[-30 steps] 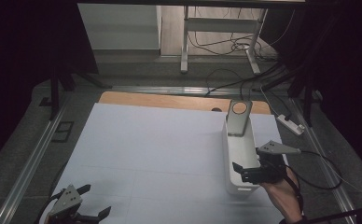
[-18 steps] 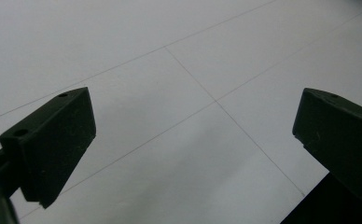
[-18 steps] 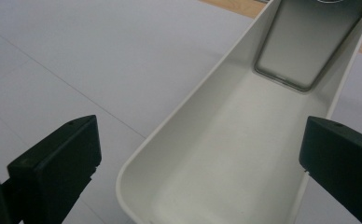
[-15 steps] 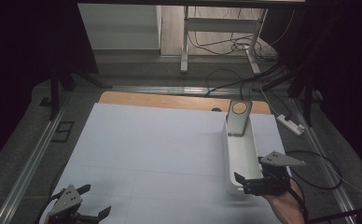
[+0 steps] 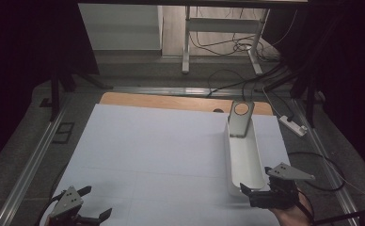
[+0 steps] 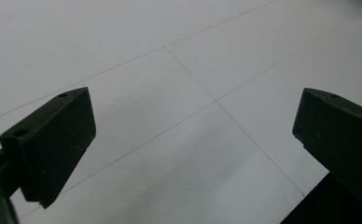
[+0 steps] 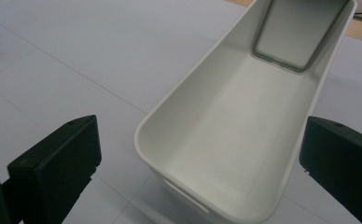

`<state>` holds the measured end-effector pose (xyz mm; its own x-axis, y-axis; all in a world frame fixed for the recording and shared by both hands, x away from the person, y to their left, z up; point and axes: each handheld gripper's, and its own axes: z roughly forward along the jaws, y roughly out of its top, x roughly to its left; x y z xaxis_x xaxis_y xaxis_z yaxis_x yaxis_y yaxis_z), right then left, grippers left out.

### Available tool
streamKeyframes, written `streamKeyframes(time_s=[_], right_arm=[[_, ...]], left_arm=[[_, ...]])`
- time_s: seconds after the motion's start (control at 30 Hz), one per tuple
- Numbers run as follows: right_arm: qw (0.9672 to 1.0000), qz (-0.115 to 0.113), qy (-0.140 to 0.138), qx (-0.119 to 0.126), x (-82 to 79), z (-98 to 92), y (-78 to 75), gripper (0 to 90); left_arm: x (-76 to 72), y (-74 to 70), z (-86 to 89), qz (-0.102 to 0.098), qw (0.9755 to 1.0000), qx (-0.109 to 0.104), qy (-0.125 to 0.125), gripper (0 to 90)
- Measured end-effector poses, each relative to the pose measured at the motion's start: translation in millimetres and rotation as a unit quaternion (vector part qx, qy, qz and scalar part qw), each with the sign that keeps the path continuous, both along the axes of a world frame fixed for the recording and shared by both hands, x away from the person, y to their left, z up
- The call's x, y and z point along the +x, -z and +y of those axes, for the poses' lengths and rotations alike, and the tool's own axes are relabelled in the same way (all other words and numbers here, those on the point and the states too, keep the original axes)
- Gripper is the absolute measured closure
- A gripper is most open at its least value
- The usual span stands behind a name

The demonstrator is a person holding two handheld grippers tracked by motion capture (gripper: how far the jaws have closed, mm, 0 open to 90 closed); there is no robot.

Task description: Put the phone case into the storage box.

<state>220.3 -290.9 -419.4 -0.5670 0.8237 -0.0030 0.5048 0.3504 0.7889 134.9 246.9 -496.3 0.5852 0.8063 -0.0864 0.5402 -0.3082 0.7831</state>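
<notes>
A long, narrow white bin (image 5: pixel 244 157) lies lengthwise on the right of the white sheet (image 5: pixel 152 150). A grey plate with a round hole (image 5: pixel 239 117) leans up at its far end. My right gripper (image 5: pixel 257 184) is at the bin's near end, open. In the right gripper view the bin's rounded near rim (image 7: pixel 193 196) sits between the wide-apart jaws of that gripper (image 7: pixel 200 158) without touching them, and the grey plate (image 7: pixel 295 32) stands inside at the far wall. My left gripper (image 5: pixel 97 201) hovers open at the sheet's near left corner, and between its jaws (image 6: pixel 193 144) is bare sheet.
A strip of wooden tabletop (image 5: pixel 171 101) shows beyond the sheet. Metal rails (image 5: pixel 30 165) run along both sides of the table. A power strip (image 5: pixel 293 126) and cables lie on the right. The sheet's near edge (image 6: pixel 319 205) drops into darkness.
My right gripper has drawn back along the bin toward the near edge and now sits at its near end. The left gripper has barely moved.
</notes>
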Motion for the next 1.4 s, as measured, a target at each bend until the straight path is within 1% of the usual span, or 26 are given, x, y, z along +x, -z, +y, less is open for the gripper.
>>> streamKeyframes(time_s=[0.43, 0.73, 0.9, 1.4], right_arm=[[0.9999, -0.001, 0.013, 0.001, -20.0, -10.3, 2.8, 0.0], [0.9996, 0.002, 0.028, -0.001, -31.2, -19.4, 8.6, 0.0], [0.9993, 0.003, 0.037, 0.008, -39.5, -26.2, 11.2, 0.0], [0.998, 0.004, 0.062, 0.013, -57.8, -38.7, 22.6, 0.0]], left_arm=[[0.3, 0.1, -0.3, 0.0, 1.0, 0.0, 0.0, 0.3], [0.4, 0.2, -0.5, 0.0, 1.0, 0.001, -0.001, 0.3], [0.5, 0.2, -0.7, 0.0, 1.0, 0.001, -0.001, 0.3], [0.5, 0.2, -0.8, 0.0, 1.0, 0.002, -0.001, 0.3]])
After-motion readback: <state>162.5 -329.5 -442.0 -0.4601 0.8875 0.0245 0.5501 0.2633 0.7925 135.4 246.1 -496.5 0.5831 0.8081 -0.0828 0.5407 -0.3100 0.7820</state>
